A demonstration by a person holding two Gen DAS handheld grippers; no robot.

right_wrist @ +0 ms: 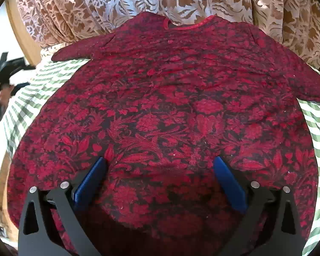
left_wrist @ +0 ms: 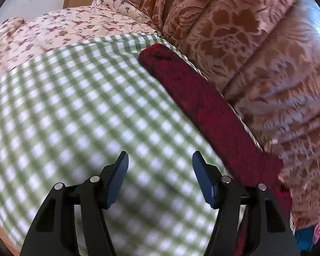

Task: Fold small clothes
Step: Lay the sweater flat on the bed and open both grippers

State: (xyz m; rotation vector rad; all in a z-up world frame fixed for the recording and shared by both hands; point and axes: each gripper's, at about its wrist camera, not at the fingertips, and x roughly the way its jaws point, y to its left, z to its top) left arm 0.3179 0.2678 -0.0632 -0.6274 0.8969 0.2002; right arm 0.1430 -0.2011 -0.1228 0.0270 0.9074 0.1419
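The red floral top lies spread flat and unfolded across the right-wrist frame's centre on the green checked cloth; the left gripper and right gripper both gape empty; every fold seems still to do.

You get bright, even daylight in both views. The left wrist view smears with motion blur: the checked cloth is soft, and glare whitens the curtain at the upper right. The right wrist view is sharp; the red garment darkens in shadow at the bottom. Fisheye bending and black corners frame both.
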